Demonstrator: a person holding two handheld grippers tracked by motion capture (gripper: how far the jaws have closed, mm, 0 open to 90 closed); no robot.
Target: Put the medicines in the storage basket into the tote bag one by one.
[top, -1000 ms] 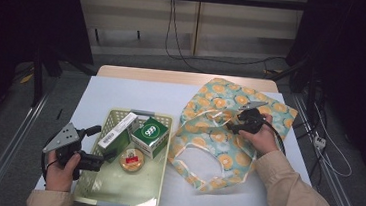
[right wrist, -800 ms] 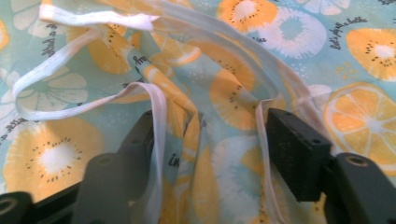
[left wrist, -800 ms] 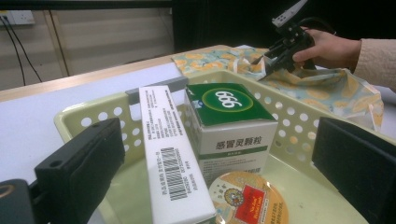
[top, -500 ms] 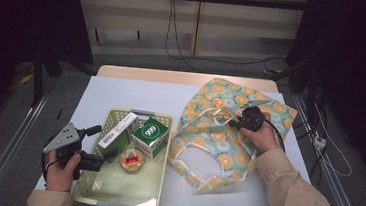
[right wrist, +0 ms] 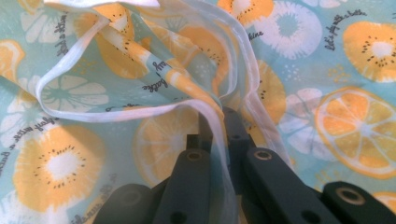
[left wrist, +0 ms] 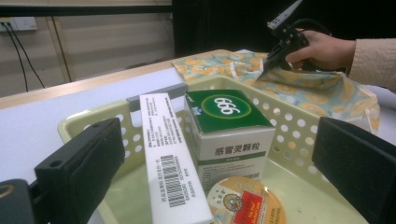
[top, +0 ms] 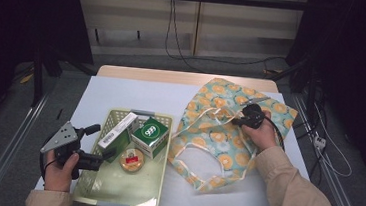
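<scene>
From above, the right gripper (top: 237,119) has just closed on the bag (top: 218,136), which lies beside the basket (top: 112,197). Left gripper (left wrist: 210,186) view: jaws spread wide over the boxes (left wrist: 229,135). Right gripper view: it's pinching just the thin white hem (right wrist: 219,140), so I'd guess a lift could slip it free.

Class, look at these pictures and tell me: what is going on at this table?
A person works with a gripper in each hand. The right gripper has just closed its jaws on the white-trimmed edge of the fruit-print bag. The left gripper, jaws open, hovers at the basket, which holds a green box, a white box and a round tin.
</scene>
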